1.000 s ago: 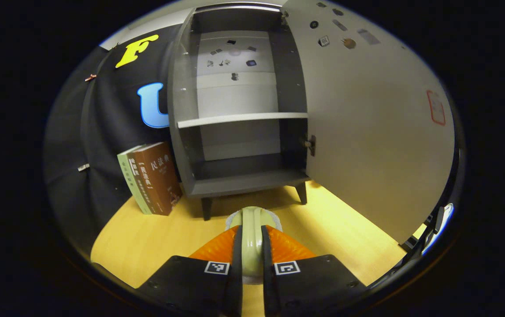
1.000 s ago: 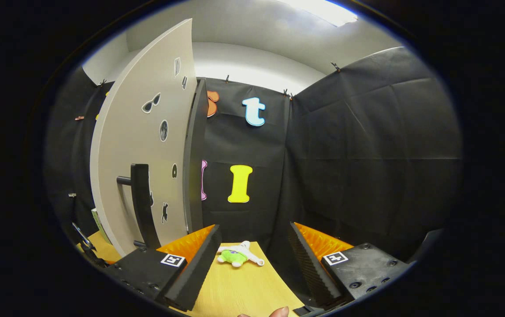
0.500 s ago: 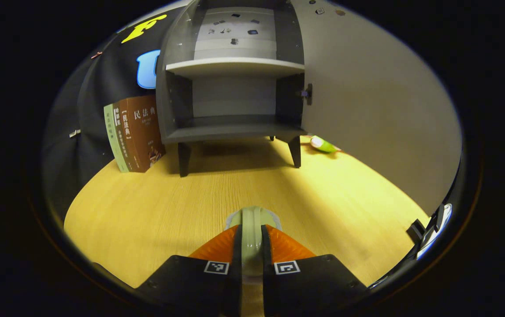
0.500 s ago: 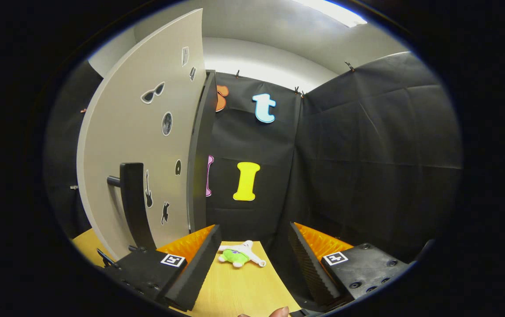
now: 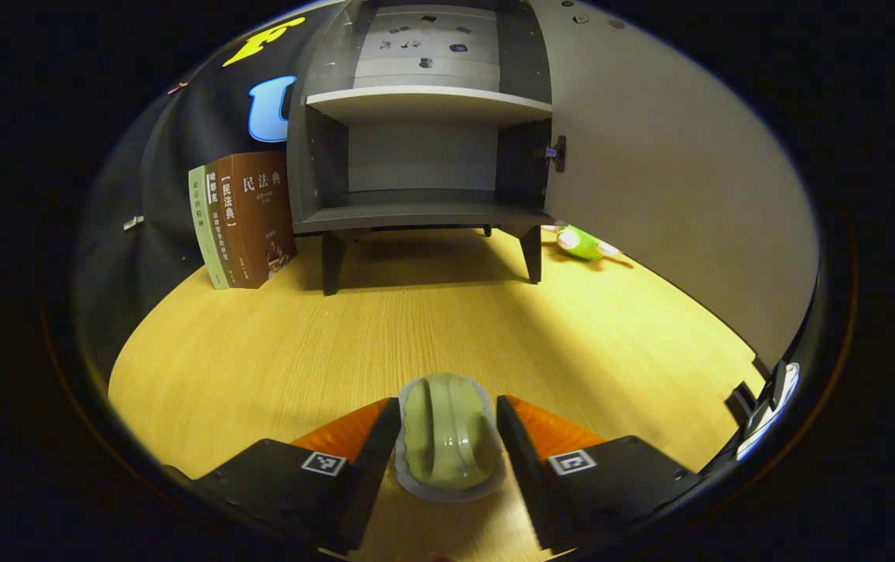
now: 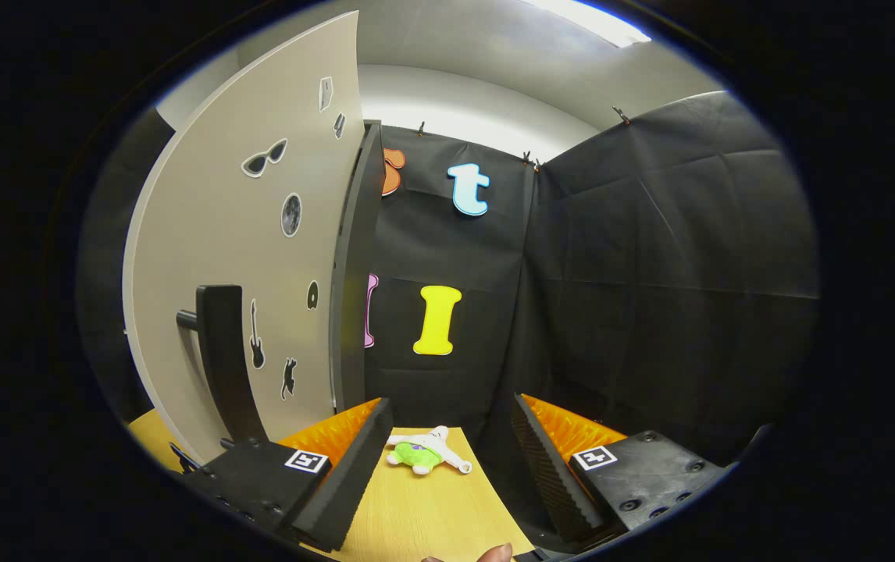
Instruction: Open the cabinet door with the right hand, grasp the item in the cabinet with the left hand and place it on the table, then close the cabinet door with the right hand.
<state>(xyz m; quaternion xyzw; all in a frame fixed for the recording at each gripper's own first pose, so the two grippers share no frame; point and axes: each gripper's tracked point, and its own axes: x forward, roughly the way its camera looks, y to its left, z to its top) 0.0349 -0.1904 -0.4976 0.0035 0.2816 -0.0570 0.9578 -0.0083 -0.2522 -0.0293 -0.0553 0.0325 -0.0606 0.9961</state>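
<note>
Left gripper [image 5: 447, 445] has spread its fingers off the green item [image 5: 447, 437], now flat on the table [image 5: 276, 351] between them, while right gripper [image 6: 447, 460] stays open beside the door [image 6: 260, 257].

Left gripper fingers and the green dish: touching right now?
Apart. The left gripper view shows the left gripper open, with table showing between each finger and the green dish lying on the table.
</note>
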